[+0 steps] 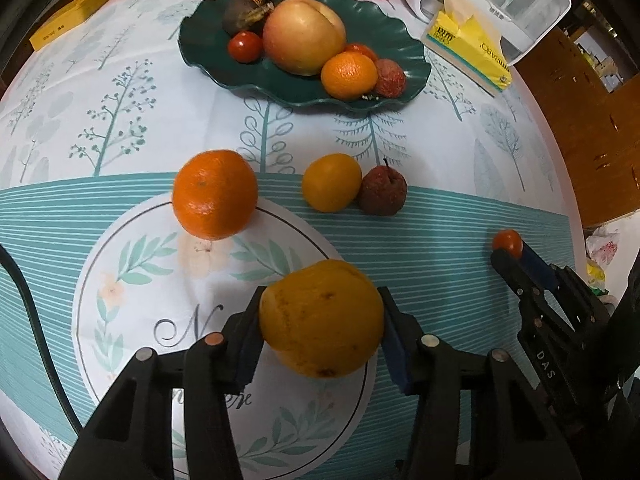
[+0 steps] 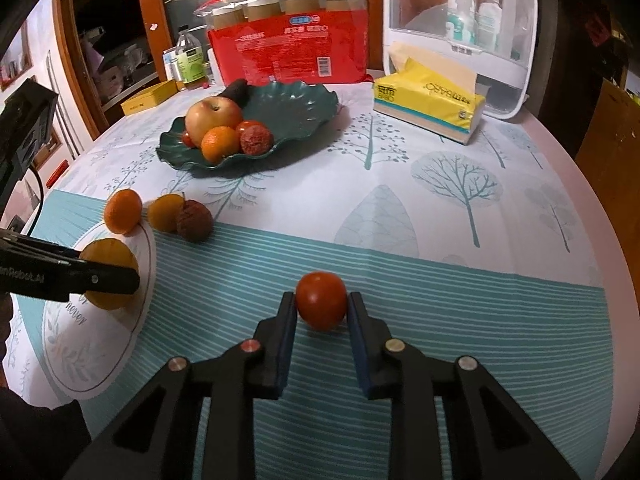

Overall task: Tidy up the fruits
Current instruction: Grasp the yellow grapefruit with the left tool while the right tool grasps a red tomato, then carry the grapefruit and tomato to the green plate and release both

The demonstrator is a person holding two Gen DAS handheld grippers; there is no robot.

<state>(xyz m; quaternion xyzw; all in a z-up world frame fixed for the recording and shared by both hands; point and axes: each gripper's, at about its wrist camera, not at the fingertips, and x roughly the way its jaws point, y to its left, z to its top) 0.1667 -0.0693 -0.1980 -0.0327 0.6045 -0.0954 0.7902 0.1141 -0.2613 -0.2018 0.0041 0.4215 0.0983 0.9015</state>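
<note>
Clearly blemished yellow-orange citrus, dark-speckled skin.

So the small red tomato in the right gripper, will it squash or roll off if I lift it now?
The tomato looks smooth and glossy, so it may slip between the right gripper pads. It is round and sits on flat tablecloth, so it would likely roll if released. Thin skin probably bruises under a hard squeeze; grip gently.

Dark green plate, teal-striped tablecloth
</note>
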